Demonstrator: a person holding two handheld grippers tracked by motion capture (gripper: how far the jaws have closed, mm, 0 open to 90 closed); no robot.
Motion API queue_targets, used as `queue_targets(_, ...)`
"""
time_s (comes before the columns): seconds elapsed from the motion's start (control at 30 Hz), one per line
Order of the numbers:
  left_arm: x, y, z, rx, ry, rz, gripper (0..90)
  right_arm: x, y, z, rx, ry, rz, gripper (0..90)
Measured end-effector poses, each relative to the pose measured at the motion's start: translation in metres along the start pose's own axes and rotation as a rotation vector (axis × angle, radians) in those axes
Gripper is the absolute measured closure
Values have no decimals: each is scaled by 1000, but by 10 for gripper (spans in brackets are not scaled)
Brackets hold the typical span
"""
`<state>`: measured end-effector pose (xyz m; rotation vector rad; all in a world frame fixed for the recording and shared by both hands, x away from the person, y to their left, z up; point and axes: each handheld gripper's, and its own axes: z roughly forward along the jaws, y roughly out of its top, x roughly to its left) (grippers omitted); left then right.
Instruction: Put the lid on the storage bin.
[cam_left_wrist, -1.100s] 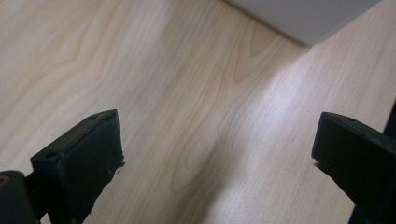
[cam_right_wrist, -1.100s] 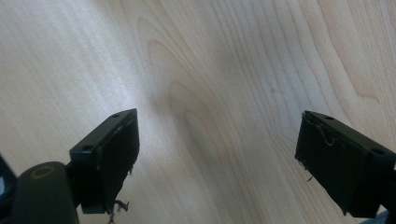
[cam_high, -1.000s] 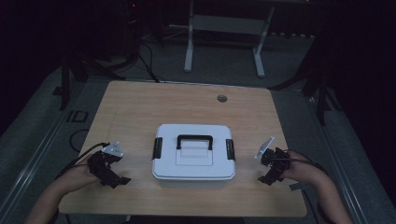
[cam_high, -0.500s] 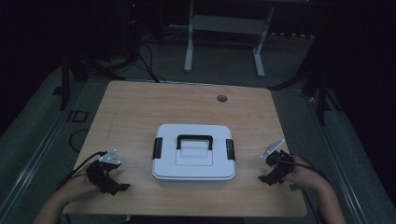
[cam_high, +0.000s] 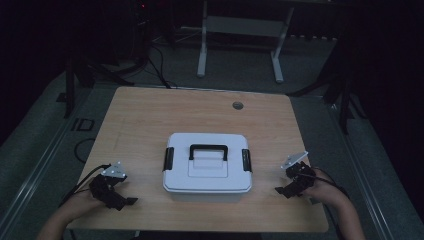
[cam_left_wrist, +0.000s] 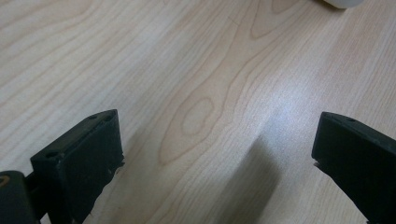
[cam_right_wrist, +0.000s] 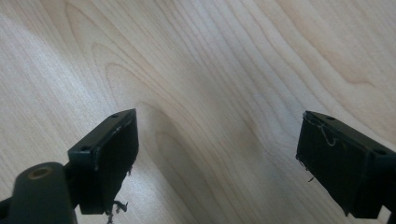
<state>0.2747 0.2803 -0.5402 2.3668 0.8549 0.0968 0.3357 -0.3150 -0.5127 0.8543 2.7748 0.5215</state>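
A white lidded box (cam_high: 207, 167) with a black handle (cam_high: 208, 149) and black side latches sits in the middle of the wooden table (cam_high: 150, 120). My left gripper (cam_high: 127, 202) rests low near the front left, its jaws wide apart over bare wood (cam_left_wrist: 210, 121). My right gripper (cam_high: 281, 190) is at the front right of the box, open too, with nothing between its jaws (cam_right_wrist: 219, 140). A corner of the white box (cam_left_wrist: 343, 3) peeks in at the top of the left gripper view.
A small round grommet (cam_high: 237, 105) sits near the table's far edge. Beyond the table stands a white desk frame (cam_high: 240, 30) on a dim floor with cables. The table's front edge lies close to both hands.
Both grippers have drawn back toward the front edge of the table and dropped lower, away from the box's sides. The box has not moved.
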Motion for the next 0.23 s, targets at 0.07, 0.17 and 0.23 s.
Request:
queue_targets(0.07,0,1,-2,2,8,3,16,-1,0,-1,-6,0,3,125)
queue_targets(0.17,0,2,-2,11,9,9,16,-1,1,-5,-17,0,7,125)
queue_targets(0.23,0,2,-3,14,10,12,16,-1,1,-6,-21,-5,1,125)
